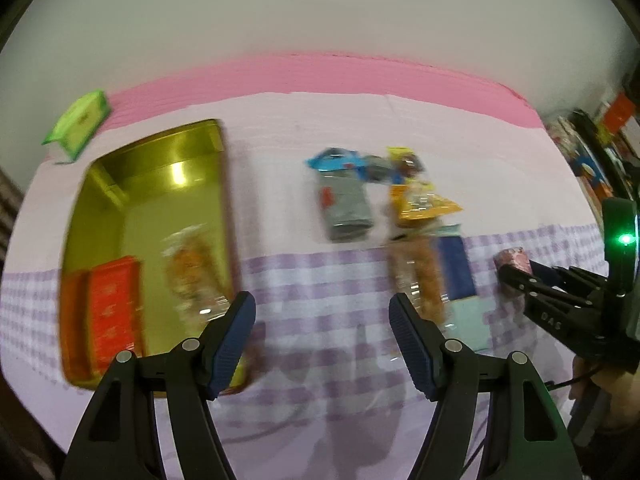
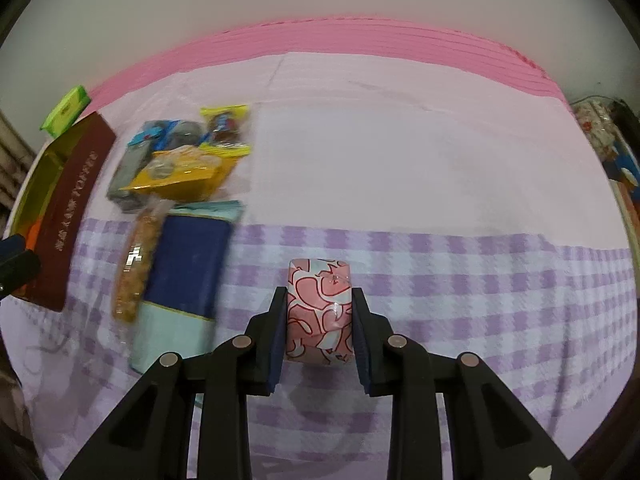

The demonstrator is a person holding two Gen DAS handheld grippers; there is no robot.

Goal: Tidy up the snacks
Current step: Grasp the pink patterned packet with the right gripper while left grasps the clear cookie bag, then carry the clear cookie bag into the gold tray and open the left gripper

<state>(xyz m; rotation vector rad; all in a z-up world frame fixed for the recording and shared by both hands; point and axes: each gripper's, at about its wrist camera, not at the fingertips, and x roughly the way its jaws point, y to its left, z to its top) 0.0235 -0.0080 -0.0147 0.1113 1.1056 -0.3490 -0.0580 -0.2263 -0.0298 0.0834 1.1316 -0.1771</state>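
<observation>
Glossy gold metal tin [image 1: 192, 136]; matt checked cloth [image 2: 480, 280].

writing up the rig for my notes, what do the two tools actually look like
Both match: the left tool and right tool have matte black plastic fingers with triangular cutouts and round silver pivot pins. The fingertip pads are dark blue and ribbed. In the left wrist view, the right tool's body carries raised lettering, a glowing green light and a thin black cable.

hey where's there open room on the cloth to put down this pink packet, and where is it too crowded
The cloth right of the yellow packet and blue box lies bare, out to the far pink edge. A bare strip also runs between the gold tin and the grey packet. The snack pile itself is crowded.
</observation>
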